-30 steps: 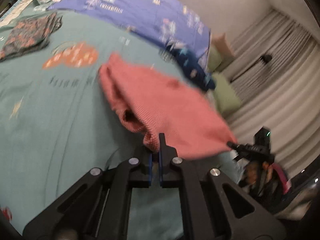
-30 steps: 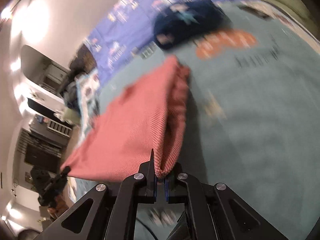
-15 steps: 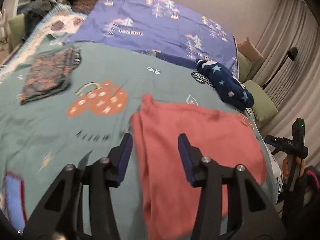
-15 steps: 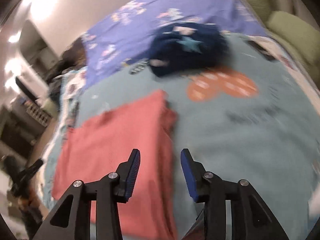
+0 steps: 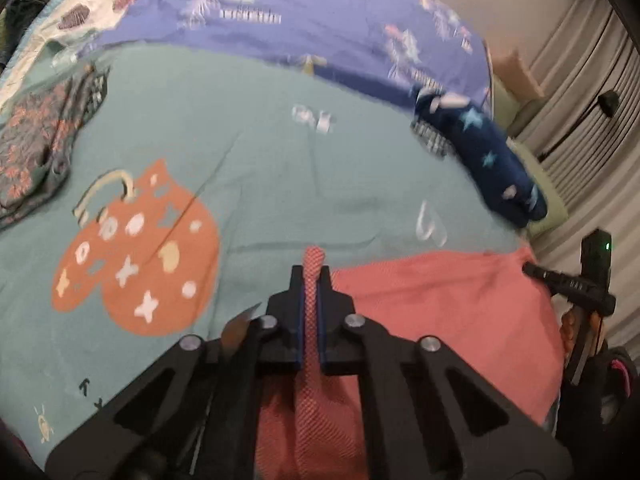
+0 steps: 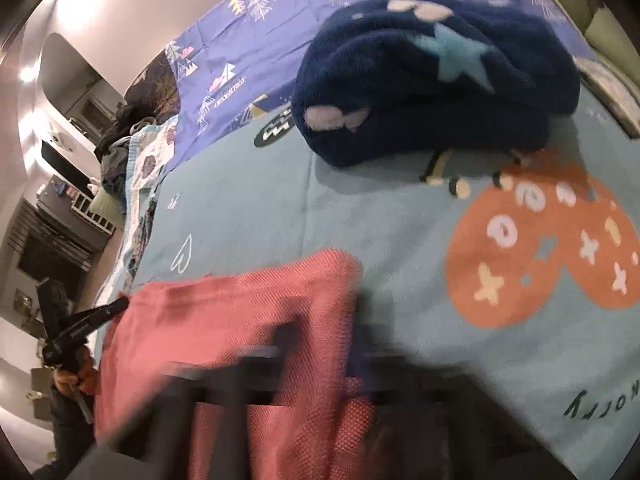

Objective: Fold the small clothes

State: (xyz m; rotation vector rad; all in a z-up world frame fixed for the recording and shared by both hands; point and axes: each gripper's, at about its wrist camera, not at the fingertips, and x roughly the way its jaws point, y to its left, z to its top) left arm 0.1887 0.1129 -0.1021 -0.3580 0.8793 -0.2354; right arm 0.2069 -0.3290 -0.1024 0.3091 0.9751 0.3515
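A pink-red knit garment (image 5: 448, 312) lies flat on the teal blanket (image 5: 280, 168) at the near right of the bed. My left gripper (image 5: 313, 276) is shut on a pinched fold at the garment's left corner, low at the blanket. In the right wrist view the same garment (image 6: 240, 320) fills the lower left. My right gripper (image 6: 320, 360) is a dark motion blur over the garment's right edge; its jaws cannot be made out.
A dark blue star-patterned fleece item (image 5: 488, 160) (image 6: 432, 76) lies at the far right. A folded dark floral garment (image 5: 36, 148) lies at the left. A purple sheet (image 5: 304, 12) covers the far side. The bed edge and curtains (image 5: 592, 128) are at the right.
Half a second ago both grippers were open above the laid-flat garment. Now the left has dropped and shut on its left corner; the right has moved down onto its right edge.
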